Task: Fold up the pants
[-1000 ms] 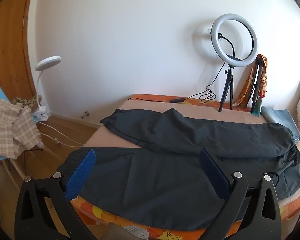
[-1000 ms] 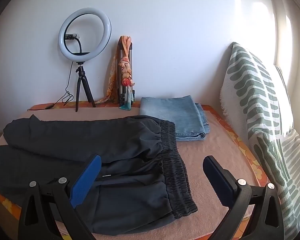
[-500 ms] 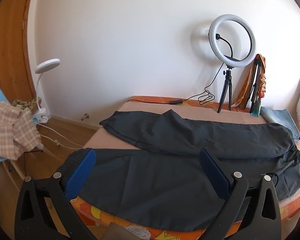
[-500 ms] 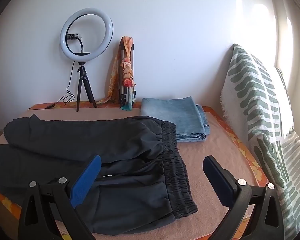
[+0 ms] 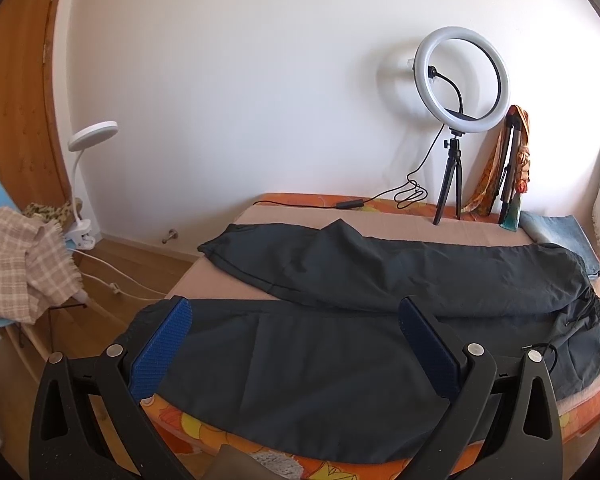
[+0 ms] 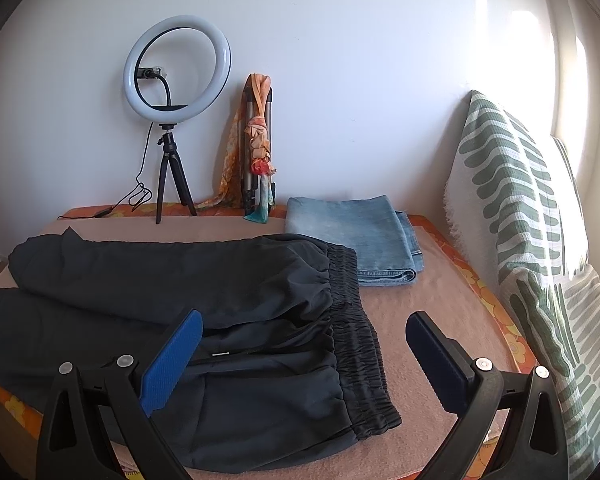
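Dark grey pants [image 5: 340,352] lie spread flat on the bed, legs apart in a V, cuffs to the left, elastic waistband [image 6: 360,344] to the right. My left gripper [image 5: 295,344] is open and empty, hovering above the near leg close to the bed's front edge. My right gripper [image 6: 304,356] is open and empty, hovering above the waistband end of the pants [image 6: 179,300]. Neither gripper touches the cloth.
A ring light on a tripod [image 5: 460,92] and a folded tripod with a scarf [image 6: 259,152] stand against the back wall. Folded jeans [image 6: 356,236] lie behind the waistband. A patterned pillow [image 6: 532,240] leans at right. A chair with checked cloth [image 5: 19,264] stands left.
Both grippers stay open. The left view has drifted slightly right and back; the right view has shifted slightly left. The pants have not moved.
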`<control>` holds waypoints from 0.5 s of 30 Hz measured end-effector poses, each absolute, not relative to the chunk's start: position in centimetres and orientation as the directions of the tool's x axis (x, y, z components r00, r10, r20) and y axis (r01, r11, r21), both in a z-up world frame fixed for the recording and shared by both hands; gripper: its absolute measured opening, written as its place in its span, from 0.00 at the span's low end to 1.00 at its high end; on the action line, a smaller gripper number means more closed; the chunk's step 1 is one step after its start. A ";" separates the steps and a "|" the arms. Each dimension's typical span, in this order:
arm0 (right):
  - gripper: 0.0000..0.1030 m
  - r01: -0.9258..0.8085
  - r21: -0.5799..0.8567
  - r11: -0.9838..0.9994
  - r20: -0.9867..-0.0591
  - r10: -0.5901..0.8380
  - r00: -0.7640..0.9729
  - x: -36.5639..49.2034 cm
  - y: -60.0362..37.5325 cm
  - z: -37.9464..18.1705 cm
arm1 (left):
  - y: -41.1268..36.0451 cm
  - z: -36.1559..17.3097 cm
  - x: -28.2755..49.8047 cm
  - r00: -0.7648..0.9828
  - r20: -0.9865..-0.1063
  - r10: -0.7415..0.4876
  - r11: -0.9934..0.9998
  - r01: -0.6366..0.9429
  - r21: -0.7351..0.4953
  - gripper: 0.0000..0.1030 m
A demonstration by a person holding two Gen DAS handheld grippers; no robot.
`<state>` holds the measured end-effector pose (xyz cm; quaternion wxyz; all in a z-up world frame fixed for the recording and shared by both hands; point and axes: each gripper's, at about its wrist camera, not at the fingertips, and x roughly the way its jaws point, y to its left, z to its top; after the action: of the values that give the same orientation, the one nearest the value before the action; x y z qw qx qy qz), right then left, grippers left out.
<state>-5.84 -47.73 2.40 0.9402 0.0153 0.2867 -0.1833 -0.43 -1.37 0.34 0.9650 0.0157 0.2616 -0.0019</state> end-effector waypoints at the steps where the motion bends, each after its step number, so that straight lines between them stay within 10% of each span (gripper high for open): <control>1: 1.00 0.355 -0.075 0.932 -0.544 -0.337 0.768 -5.7 -47.7 2.4 | -1.4 0.3 -0.4 0.863 -0.505 0.004 0.999 0.014 0.031 1.00; 15: 1.00 0.315 -0.074 0.946 -0.533 -0.305 0.789 -4.9 -45.1 2.9 | -3.1 0.1 -0.5 0.865 -0.502 -0.015 0.998 0.045 0.049 1.00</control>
<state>-4.87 -45.09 2.92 0.9458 0.0094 0.2800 -0.1640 -0.51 -3.14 0.07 0.9652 0.0295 0.2595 -0.0155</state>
